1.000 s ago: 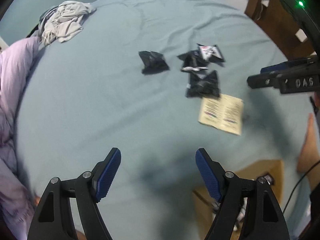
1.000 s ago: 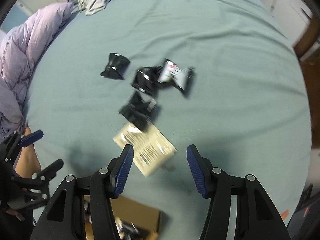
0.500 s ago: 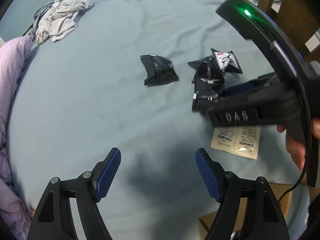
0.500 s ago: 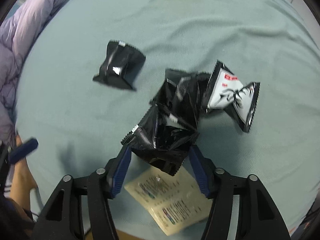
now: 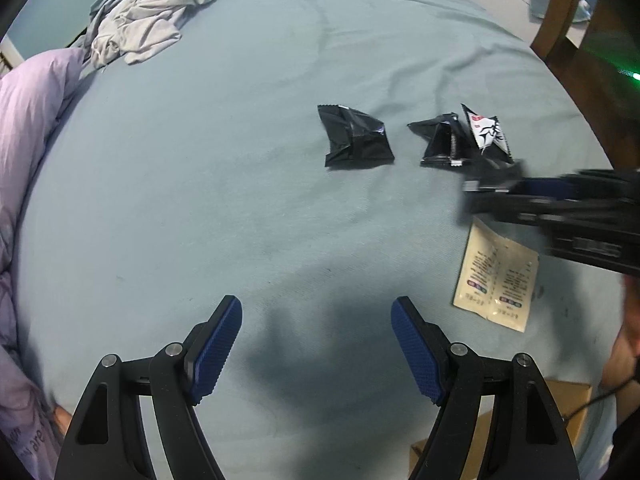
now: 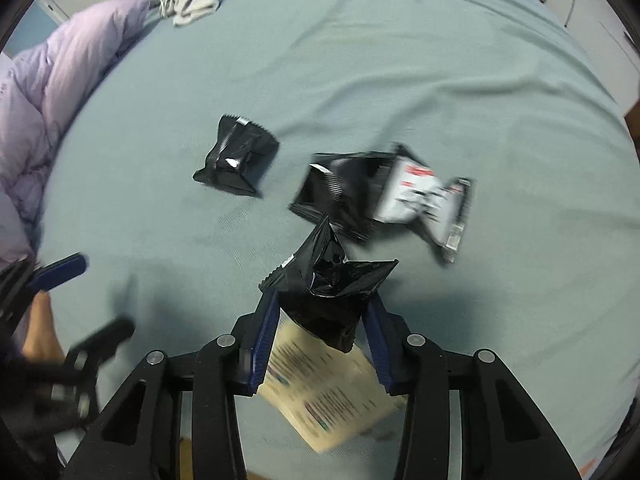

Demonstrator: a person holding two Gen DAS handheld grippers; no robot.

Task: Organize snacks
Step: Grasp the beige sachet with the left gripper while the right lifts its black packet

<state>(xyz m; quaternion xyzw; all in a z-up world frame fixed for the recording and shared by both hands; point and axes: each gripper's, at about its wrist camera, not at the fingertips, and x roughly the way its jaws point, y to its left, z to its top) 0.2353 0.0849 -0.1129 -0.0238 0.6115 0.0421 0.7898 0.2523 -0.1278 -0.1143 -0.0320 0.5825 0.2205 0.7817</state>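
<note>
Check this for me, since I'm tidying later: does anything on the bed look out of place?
Yes. A crumpled grey garment is bunched at the far edge of the blue sheet, and a lilac duvet is pushed aside. The snack packets lie scattered; two, a black packet and a white-faced one, overlap.

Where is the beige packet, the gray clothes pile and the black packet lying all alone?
Beige packet [image 5: 496, 276], left wrist view, middle of its printed face.
Gray clothes [image 5: 140, 20], left wrist view, middle of the pile.
Lone black packet [image 6: 236, 156], right wrist view, its crinkled middle.
</note>
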